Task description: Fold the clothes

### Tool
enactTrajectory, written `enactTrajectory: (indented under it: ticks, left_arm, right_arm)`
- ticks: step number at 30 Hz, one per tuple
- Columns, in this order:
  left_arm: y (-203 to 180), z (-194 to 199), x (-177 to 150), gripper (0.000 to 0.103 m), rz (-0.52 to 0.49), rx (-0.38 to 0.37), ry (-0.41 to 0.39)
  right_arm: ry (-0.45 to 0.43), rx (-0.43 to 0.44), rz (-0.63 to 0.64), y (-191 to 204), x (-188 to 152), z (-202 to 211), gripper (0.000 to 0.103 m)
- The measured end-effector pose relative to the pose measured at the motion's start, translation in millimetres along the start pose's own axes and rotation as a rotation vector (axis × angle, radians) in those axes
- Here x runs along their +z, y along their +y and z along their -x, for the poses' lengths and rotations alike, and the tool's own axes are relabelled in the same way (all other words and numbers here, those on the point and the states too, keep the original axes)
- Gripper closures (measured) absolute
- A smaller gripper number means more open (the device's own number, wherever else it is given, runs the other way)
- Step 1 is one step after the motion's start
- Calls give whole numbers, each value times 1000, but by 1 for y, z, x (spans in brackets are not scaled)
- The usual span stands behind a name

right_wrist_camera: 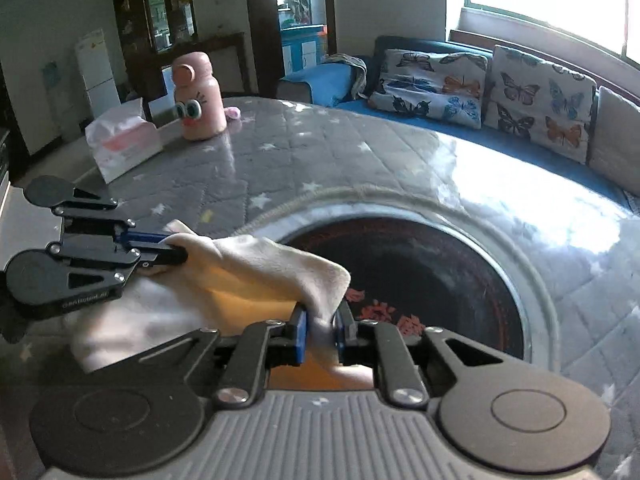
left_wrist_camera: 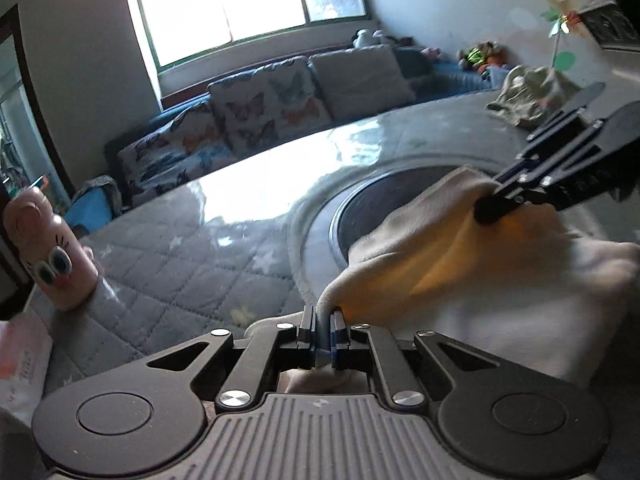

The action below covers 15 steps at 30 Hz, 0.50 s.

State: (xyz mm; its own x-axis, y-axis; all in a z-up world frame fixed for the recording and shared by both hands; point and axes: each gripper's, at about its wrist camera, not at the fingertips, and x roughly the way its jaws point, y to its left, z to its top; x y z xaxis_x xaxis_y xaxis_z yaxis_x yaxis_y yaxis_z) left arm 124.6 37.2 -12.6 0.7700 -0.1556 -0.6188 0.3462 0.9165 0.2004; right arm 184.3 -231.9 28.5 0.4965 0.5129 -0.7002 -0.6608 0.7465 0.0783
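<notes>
A cream garment with a yellow-orange inner side lies partly folded on the grey quilted table cover. One edge is lifted and stretched between both grippers. My left gripper is shut on one corner of it, a thin fold pinched between the blue pads. In the right wrist view the left gripper grips the garment from the left. My right gripper holds the other corner, with cloth filling the gap between its pads. The left wrist view shows the right gripper clamped on the raised edge.
A dark round recess with a flower pattern sits in the table just beyond the garment. A pink cartoon bottle and a tissue pack stand at the far left. A crumpled green garment lies far right. A sofa runs behind.
</notes>
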Motion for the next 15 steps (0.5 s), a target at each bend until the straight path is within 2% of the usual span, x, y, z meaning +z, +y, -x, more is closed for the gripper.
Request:
enactTrajectory:
  ticks: [2, 5, 10, 15]
  left_arm:
    - [1, -1, 1, 92, 4, 3, -2]
    - [1, 0, -1, 89, 8, 5, -6]
    - [1, 1, 3, 86, 14, 13, -11]
    - [0, 5, 12, 86, -5, 37, -30]
  right_arm:
    - [-24, -5, -31, -6, -6, 3, 80]
    - [-58, -7, -90, -17, -18, 21, 80]
    - [-43, -55, -144, -36, -43, 43, 76]
    - [-41, -57, -206, -44, -53, 37, 76]
